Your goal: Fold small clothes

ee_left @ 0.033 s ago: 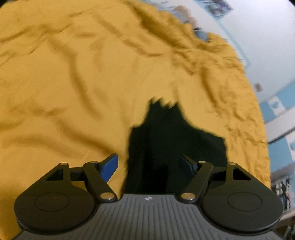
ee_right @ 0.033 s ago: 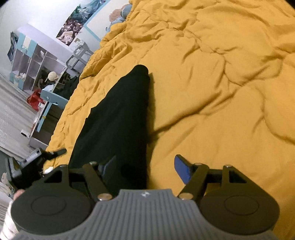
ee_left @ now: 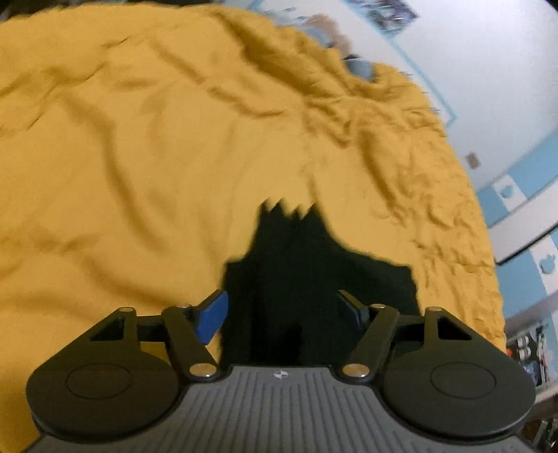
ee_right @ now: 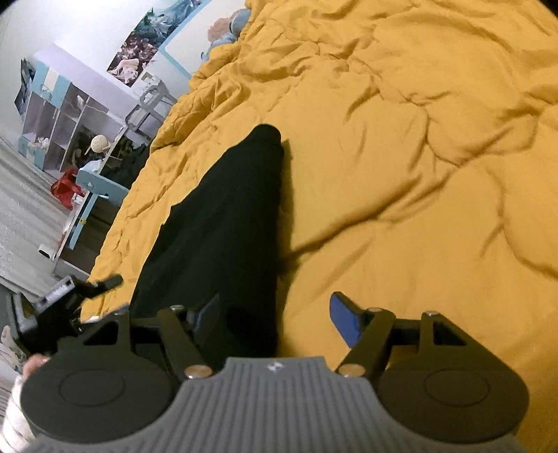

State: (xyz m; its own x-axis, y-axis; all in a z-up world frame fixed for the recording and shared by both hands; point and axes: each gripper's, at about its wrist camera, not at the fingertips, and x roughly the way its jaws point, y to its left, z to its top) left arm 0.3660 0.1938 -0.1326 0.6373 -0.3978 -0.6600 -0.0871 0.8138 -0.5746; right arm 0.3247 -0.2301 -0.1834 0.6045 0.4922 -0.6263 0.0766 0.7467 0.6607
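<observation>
A small black garment (ee_left: 314,278) lies flat on a mustard-yellow duvet (ee_left: 139,174). In the left wrist view my left gripper (ee_left: 284,313) is open, its blue-padded fingers (ee_left: 211,315) straddling the garment's near edge. In the right wrist view the garment (ee_right: 223,216) stretches away as a long dark strip. My right gripper (ee_right: 275,317) is open over its near end, the left finger above the cloth and the right finger (ee_right: 343,320) above bare duvet. My left gripper also shows at the left edge of the right wrist view (ee_right: 69,292).
The duvet (ee_right: 418,139) is rumpled, with deep creases to the right. The bed's edge runs along the left in the right wrist view, with shelves (ee_right: 59,115), a blue desk (ee_right: 94,195) and the floor beyond. A stuffed toy (ee_right: 226,28) lies at the headboard.
</observation>
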